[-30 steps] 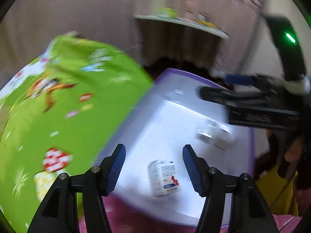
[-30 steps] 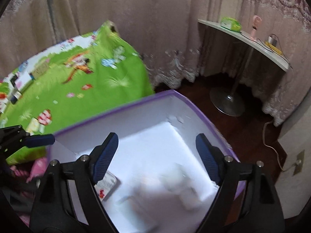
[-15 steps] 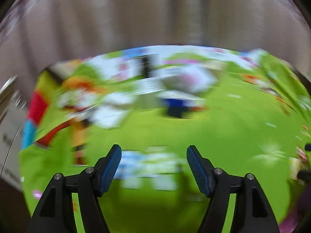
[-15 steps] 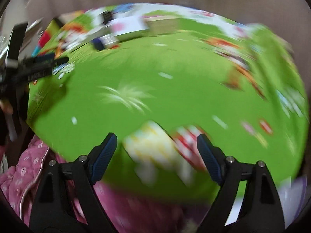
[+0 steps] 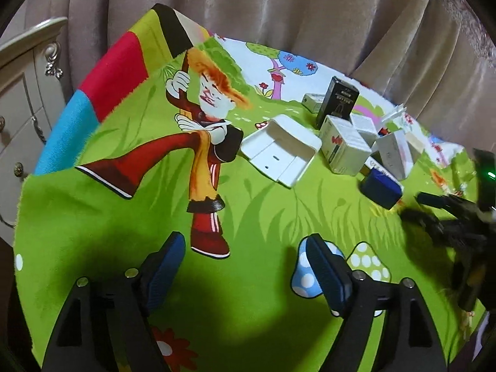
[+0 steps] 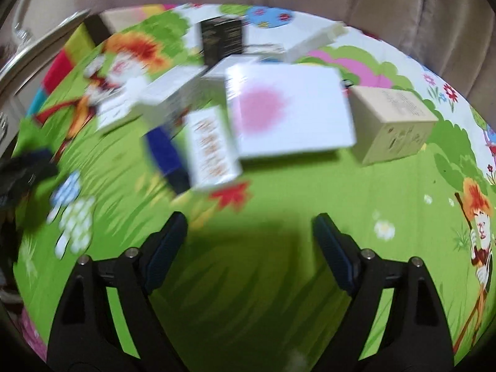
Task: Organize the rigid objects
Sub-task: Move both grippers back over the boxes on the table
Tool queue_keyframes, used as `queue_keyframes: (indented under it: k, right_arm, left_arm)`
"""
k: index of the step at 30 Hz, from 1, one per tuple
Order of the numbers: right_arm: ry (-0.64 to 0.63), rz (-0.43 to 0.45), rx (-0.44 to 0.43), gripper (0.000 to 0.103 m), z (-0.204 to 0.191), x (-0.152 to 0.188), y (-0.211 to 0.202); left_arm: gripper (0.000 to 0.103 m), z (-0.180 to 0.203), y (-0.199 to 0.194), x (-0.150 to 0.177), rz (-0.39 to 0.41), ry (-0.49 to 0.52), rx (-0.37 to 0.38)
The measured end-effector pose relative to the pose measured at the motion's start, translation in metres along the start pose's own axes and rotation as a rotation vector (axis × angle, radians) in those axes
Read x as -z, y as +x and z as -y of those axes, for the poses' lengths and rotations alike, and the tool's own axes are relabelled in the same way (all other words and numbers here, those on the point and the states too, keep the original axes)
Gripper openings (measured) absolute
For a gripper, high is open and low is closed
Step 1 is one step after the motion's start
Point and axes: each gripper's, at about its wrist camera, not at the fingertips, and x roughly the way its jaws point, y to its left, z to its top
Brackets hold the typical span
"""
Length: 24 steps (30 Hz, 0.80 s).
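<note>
Several small boxes lie clustered on a green cartoon-print blanket (image 5: pixel 279 217). In the left wrist view I see a white open tray (image 5: pixel 280 150), a black box (image 5: pixel 338 100), a white box (image 5: pixel 344 144) and a dark blue box (image 5: pixel 379 187). My left gripper (image 5: pixel 245 254) is open and empty, well short of them. In the right wrist view, which is blurred, a white box with a pink spot (image 6: pixel 288 111), a beige box (image 6: pixel 392 121) and a narrow white box (image 6: pixel 212 148) lie ahead of my open, empty right gripper (image 6: pixel 249 232).
Beige curtains (image 5: pixel 279 6) hang behind the blanket. A cream cabinet (image 5: pixel 21 93) stands at the left. The right gripper's black body (image 5: pixel 458 223) shows at the right edge of the left wrist view.
Both grippers have swung away from the white purple-edged bin, across the blanket, and now face the cluster of boxes. Both stay open and empty.
</note>
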Motion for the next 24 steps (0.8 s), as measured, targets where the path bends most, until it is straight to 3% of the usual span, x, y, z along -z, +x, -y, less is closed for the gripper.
queue_keyframes:
  k: [3, 7, 15, 17, 18, 19, 24]
  right_arm:
    - [0.004, -0.004, -0.003, 0.075, -0.001, -0.015, 0.009]
    - [-0.046, -0.02, -0.044, 0.076, -0.021, -0.032, 0.019]
    - [-0.04, -0.001, -0.034, 0.074, -0.04, -0.061, 0.044]
    - [-0.044, 0.009, -0.035, 0.063, -0.043, -0.065, 0.046]
    - [-0.046, 0.015, -0.034, 0.042, -0.044, -0.065, 0.045]
    - [-0.051, 0.016, -0.033, 0.034, -0.045, -0.064, 0.042]
    - [-0.057, 0.024, -0.025, 0.034, -0.043, -0.021, 0.007]
  left_arm:
    - [0.084, 0.002, 0.002, -0.002, -0.003, 0.004, 0.002]
    - [0.085, 0.001, 0.001, -0.001, -0.004, 0.007, 0.004]
    - [0.087, 0.004, 0.002, -0.001, -0.012, 0.021, -0.003]
    - [0.087, 0.004, 0.002, -0.002, -0.013, 0.023, -0.004]
    - [0.087, 0.004, 0.003, -0.002, -0.014, 0.025, -0.006]
    - [0.087, 0.005, 0.003, -0.002, -0.015, 0.027, -0.007]
    - [0.088, 0.006, 0.003, -0.003, -0.023, 0.041, -0.007]
